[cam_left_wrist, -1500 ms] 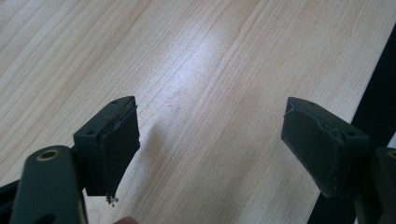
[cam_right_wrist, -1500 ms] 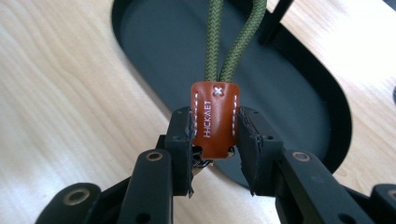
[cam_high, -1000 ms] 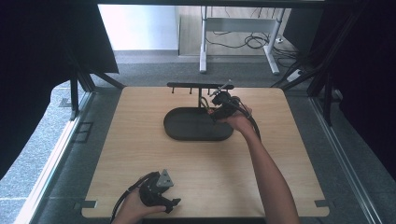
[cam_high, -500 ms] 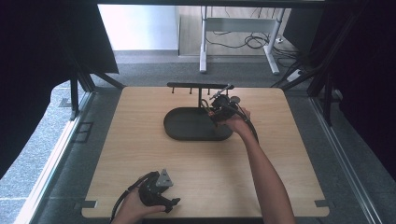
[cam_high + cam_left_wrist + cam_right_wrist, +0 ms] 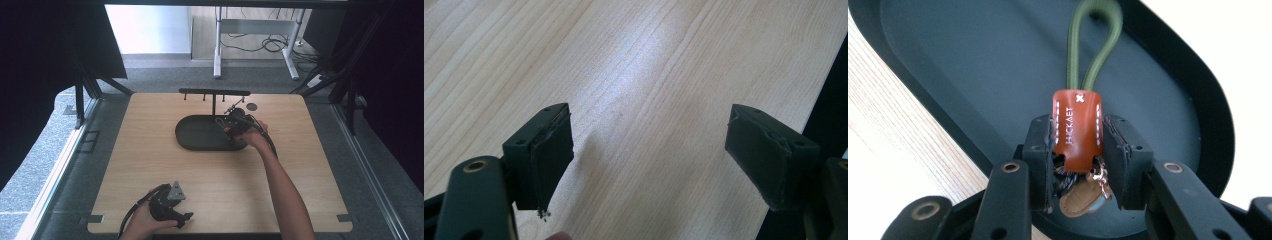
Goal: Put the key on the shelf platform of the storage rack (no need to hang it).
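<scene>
My right gripper (image 5: 1078, 145) is shut on a key fob (image 5: 1076, 127), a brown leather tab with white stitching and a green cord loop (image 5: 1096, 47) pointing away from me. It hangs over the dark oval tray (image 5: 948, 55). In the high view the right gripper (image 5: 231, 125) sits above the right end of the tray (image 5: 192, 135), just below a black hook rack (image 5: 215, 93). The left gripper (image 5: 172, 212) rests low at the table's front edge. Its jaws stand wide open (image 5: 644, 160) over bare wood with nothing between them.
A small dark round disc (image 5: 252, 106) lies on the table right of the rack. The light wooden table (image 5: 150, 165) has dark edges. The floor beyond holds desk legs and cables (image 5: 260, 45).
The right gripper has moved slightly toward the near right, from beside the rack to over the tray's right end, still holding the fob. The left gripper stayed put.
</scene>
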{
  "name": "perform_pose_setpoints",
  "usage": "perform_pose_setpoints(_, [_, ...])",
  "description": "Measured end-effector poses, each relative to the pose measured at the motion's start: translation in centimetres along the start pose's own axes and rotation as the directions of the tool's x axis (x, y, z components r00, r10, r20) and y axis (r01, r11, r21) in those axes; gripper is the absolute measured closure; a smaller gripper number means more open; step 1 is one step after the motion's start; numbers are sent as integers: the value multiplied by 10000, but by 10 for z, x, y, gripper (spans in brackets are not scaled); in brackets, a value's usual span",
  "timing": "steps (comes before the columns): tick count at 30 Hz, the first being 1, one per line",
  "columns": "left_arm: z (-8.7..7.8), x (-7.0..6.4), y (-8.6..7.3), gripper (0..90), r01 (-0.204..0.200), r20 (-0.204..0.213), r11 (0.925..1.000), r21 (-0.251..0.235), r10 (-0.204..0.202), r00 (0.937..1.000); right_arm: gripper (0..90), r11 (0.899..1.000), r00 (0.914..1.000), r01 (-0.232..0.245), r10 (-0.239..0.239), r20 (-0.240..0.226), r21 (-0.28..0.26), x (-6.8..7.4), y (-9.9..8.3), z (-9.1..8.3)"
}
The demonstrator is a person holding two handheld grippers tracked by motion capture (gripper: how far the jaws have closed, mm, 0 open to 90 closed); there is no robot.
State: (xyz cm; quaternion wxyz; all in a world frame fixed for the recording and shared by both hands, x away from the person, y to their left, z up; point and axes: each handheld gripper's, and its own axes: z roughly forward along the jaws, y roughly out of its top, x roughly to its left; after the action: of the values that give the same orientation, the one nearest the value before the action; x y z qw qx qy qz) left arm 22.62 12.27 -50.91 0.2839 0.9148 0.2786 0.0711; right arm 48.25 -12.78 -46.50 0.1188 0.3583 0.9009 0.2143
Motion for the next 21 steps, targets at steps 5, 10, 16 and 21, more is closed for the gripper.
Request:
perform_pose_setpoints(5, [0,0,0,199,10,1,10000,-13,-10,10000,634,9999,10000,-25,27,-82,167,0,-1,4])
perform_pose_setpoints(10, [0,0,0,199,6,2,10000,-15,-6,10000,597,9999,10000,-19,20,-95,132,2,-1,0])
perform_pose_setpoints(16, [1,-1,0,199,44,-3,10000,-14,-44,10000,547,9998,9997,-138,136,-195,-112,4,-8,-11])
perform_pose_setpoints(21, [2,0,0,199,30,-37,10000,-20,-31,10000,509,9992,9992,-123,108,-390,-383,7,-22,-21])
